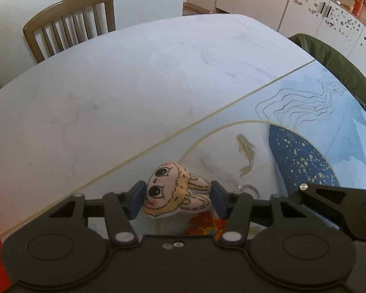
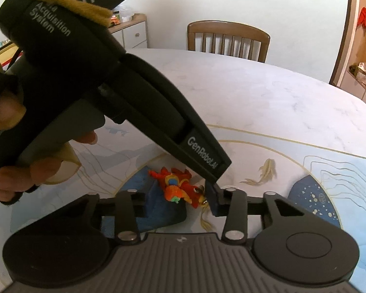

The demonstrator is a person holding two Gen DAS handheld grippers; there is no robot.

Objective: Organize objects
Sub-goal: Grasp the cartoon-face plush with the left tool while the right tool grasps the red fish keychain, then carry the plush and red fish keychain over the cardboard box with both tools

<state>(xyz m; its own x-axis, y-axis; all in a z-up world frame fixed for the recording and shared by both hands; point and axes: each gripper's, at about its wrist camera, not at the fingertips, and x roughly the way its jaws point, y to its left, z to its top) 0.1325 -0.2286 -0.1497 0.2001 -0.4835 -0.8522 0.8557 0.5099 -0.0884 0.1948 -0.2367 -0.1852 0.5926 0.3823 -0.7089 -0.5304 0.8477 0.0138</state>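
- Lettering on my left gripper's [image 2: 208, 190] body, seen from my right wrist: "GenRobot.AI", "Acquisition System".
- Bunny plush [image 1: 175, 190]: cream, big black eyes, clamped between left pads on the table [image 1: 158, 73].
- Red-orange dragon plush [image 2: 180, 186], just beside the bunny plush, pinched in my right gripper [image 2: 183, 202].

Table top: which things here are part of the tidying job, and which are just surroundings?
In the job:
bunny plush, between the left hand-held gripper pads
red dragon plush, at the right hand-held gripper

Just there:
wooden chair
table mat
green jacket
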